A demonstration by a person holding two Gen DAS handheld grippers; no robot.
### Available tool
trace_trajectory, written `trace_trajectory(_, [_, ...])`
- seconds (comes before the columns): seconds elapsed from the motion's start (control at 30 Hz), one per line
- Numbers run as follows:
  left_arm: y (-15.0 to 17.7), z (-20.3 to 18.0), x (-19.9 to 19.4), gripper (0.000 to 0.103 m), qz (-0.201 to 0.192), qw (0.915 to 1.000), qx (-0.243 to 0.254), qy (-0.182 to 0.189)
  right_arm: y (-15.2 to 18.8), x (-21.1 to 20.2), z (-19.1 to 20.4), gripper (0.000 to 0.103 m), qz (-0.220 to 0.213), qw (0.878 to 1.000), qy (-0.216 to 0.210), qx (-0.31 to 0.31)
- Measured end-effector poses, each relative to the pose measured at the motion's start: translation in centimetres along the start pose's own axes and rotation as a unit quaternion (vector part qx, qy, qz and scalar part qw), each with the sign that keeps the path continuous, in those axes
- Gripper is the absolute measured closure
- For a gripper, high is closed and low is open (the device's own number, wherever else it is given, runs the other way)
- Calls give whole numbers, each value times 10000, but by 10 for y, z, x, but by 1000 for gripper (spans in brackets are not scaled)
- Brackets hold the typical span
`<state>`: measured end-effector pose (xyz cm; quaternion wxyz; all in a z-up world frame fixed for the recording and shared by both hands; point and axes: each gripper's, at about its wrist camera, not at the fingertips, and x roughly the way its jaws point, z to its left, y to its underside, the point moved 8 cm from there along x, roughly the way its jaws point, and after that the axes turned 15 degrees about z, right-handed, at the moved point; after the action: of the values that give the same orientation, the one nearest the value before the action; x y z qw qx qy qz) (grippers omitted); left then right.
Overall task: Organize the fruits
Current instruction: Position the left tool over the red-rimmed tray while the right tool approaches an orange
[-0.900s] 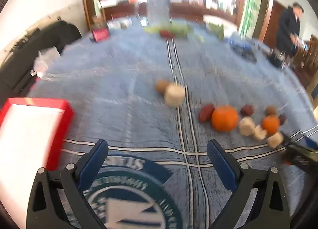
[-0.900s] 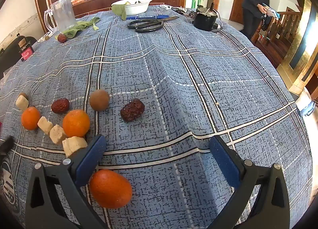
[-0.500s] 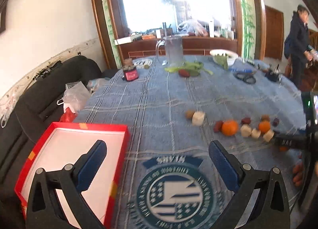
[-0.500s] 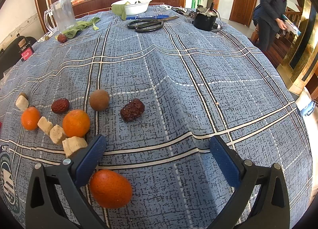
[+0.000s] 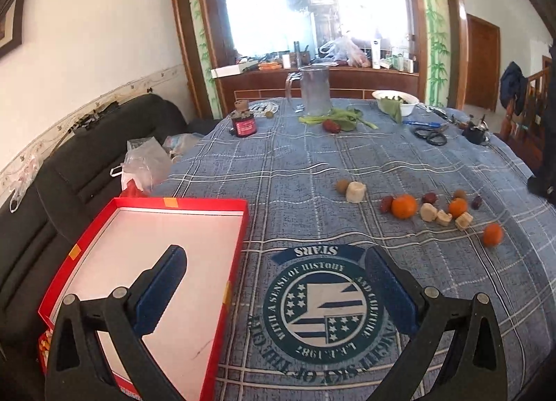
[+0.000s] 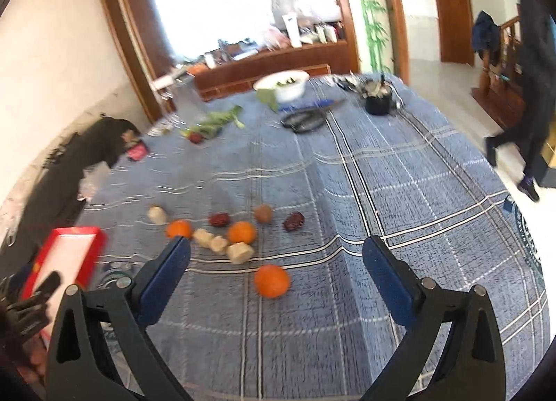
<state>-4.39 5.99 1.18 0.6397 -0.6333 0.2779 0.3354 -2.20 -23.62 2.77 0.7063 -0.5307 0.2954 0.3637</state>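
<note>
Your left gripper (image 5: 274,286) is held above the blue checked tablecloth (image 5: 312,164) with its jaws spread wide and nothing between them; its left finger (image 5: 160,291) hangs over the red tray (image 5: 180,204), its right finger (image 5: 389,289) over the round printed emblem (image 5: 323,307). At the far left, the red tray is a rectangle with its long axis running away from you, slightly angled toward the right, and its white floor is bare. To its right, in the middle distance, the fruits lie in a loose band running left to right: a small brown fruit (image 5: 342,186) touching a pale chunk (image 5: 356,191), then a red date (image 5: 385,204) against an orange (image 5: 403,206), three pale chunks (image 5: 444,217) in a row, a second orange (image 5: 457,207), and a third orange (image 5: 492,234) set apart nearest the right edge. Your right gripper (image 6: 276,269) is likewise wide open and empty, held above the cloth with that lone orange (image 6: 271,280) just ahead between its fingers. In the right wrist view, a dark red date (image 6: 294,221) lies at the right end of the group, long axis tilted up to the right. Part of this view is blurred. A person in dark clothing (image 6: 535,64) stands at the far right.
</note>
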Motion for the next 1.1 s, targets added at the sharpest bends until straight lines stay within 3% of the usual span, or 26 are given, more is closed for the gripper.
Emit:
trace_trajectory(0.2, [-1,-10,-7,1,66,9994,287,-172,13,1,-1,4,187,9993,-307,89])
trace_trajectory(0.43, [-3,-5,-10,1,28,9985,277,-462,28,3,6,4,290,9983,-494,114])
trace_trajectory(0.8, [-3,6,-14,1,1,9963,249,-821,37,5,29,4,375,9979,-478,-203])
trace_trajectory(0.93, [-2,21,-18,1,-7,9953,134,-954,38,5,33,4,387,9979,-479,-219])
trace_trajectory(1.1, [-2,69,-30,1,-109,9900,-342,-1367,40,12,42,4,460,9972,-499,-326])
